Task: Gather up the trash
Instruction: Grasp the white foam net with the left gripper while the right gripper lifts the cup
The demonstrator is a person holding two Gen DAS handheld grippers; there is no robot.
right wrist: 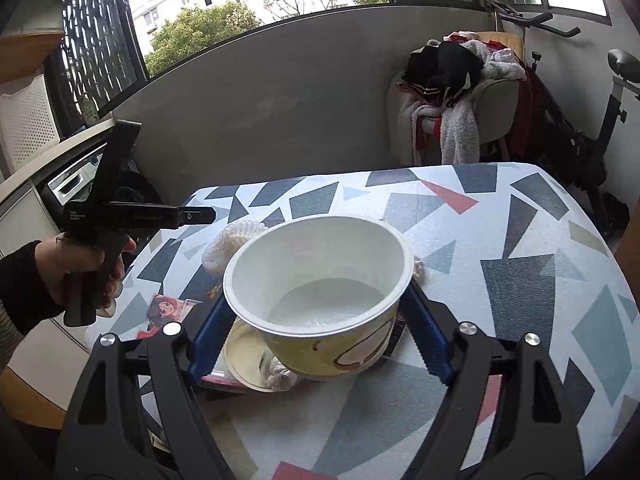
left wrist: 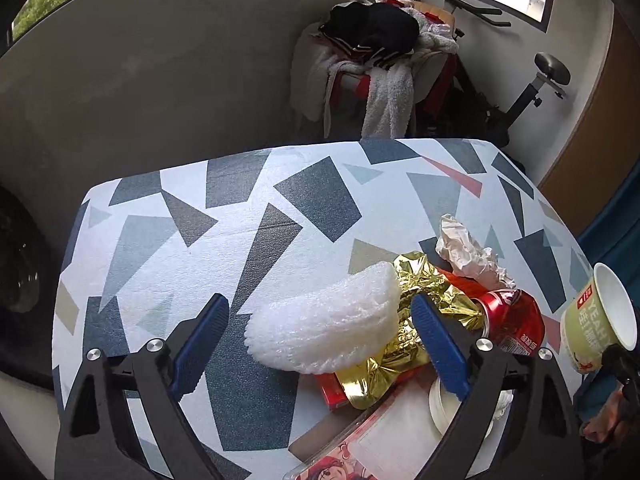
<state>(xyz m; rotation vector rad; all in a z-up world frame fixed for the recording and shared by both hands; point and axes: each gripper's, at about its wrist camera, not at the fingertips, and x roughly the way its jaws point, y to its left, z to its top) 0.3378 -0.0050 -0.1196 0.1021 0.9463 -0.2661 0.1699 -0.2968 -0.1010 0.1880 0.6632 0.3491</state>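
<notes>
Between the right tool's [right wrist: 320, 332] blue pads, gripped, a paper bowl [right wrist: 320, 296]; left tool [left wrist: 320, 340] open over foam wrap [left wrist: 324, 328].

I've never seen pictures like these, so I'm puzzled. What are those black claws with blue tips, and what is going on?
They are grabbers that a person squeezes, one in each hand, each carrying a camera. One picture looks along the left gripper, open, with white foam between its fingers. The other looks along the right gripper, holding an empty paper bowl. On the patterned table lie gold foil, a red can and crumpled paper.
</notes>
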